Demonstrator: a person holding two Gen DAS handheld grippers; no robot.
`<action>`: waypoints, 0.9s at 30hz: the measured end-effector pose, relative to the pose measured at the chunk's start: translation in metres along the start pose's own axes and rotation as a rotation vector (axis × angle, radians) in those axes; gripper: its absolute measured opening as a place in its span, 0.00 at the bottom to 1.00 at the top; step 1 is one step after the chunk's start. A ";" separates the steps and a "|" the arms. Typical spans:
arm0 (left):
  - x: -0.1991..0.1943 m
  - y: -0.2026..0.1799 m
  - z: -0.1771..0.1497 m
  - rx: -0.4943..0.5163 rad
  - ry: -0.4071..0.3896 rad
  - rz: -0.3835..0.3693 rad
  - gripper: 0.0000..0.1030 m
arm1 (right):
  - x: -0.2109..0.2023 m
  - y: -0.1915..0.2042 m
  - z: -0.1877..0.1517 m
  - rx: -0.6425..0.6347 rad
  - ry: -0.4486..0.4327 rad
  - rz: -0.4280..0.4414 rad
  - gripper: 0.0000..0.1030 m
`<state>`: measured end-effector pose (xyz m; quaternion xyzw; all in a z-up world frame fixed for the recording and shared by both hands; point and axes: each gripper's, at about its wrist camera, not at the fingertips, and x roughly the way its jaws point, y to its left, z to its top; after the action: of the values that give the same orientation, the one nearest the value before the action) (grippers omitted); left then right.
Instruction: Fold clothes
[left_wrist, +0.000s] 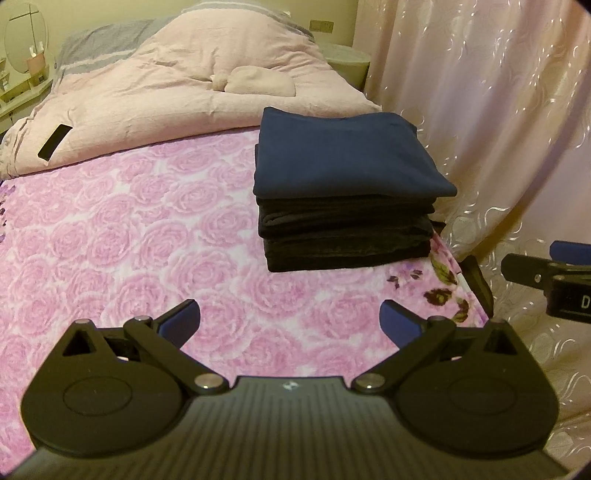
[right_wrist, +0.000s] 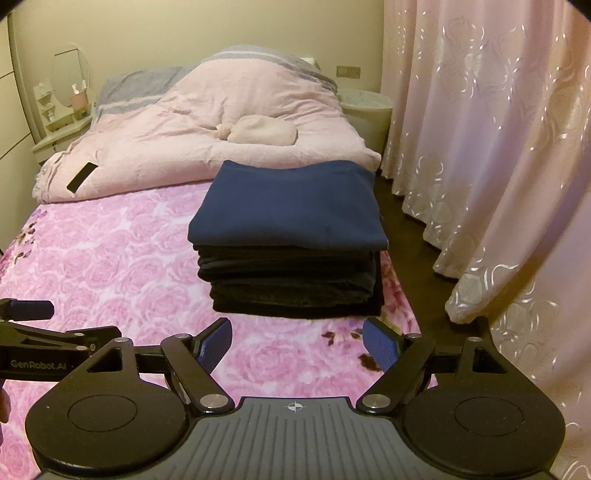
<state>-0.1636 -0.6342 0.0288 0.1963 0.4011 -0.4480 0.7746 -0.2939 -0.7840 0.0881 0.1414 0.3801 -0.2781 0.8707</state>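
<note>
Landmark: stack of folded clothes (right_wrist: 291, 243), on the pink rose-print bedspread (left_wrist: 129, 229), at the curtain-side edge of the bed.

Left of the stack: bare bedspread. Behind and left of it, a rumpled pink duvet (right_wrist: 207, 129) with a small black object (left_wrist: 55, 142) lying on it; cannot tell what it is.

Left hand-held gripper (left_wrist: 290, 317): in front of the stack and slightly left, jaws spread wide, holding nothing.

Stack itself: navy piece (left_wrist: 343, 155) on top, several black pieces (left_wrist: 343, 236) beneath, edges roughly aligned. No unfolded garment in either view; judged folding is done or nearly so.

Handling (judgement): soft, limp knit, light per piece, whole stack moderately heavy. Layers likely to slide or splay if pinched at one corner. Best hold: both grippers under the bottom piece at opposite near corners, or pinch a folded edge for one piece only.

Right hand-held gripper (right_wrist: 297, 341): in front of the stack, jaws wide apart, empty.

Right of the stack: pink curtain (right_wrist: 491, 166), near the bed edge.
</note>
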 end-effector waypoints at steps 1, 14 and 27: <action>0.000 -0.001 0.000 0.001 0.001 0.001 0.99 | 0.000 0.000 0.000 -0.001 0.001 0.001 0.78; 0.000 -0.008 -0.001 -0.001 0.004 0.006 0.99 | -0.002 -0.005 0.001 0.011 0.005 0.003 0.78; 0.003 -0.017 -0.002 0.026 0.010 -0.006 0.99 | 0.000 -0.010 -0.001 0.021 0.014 0.004 0.78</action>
<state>-0.1780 -0.6433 0.0261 0.2075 0.3995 -0.4545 0.7686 -0.3004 -0.7912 0.0875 0.1534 0.3830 -0.2792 0.8671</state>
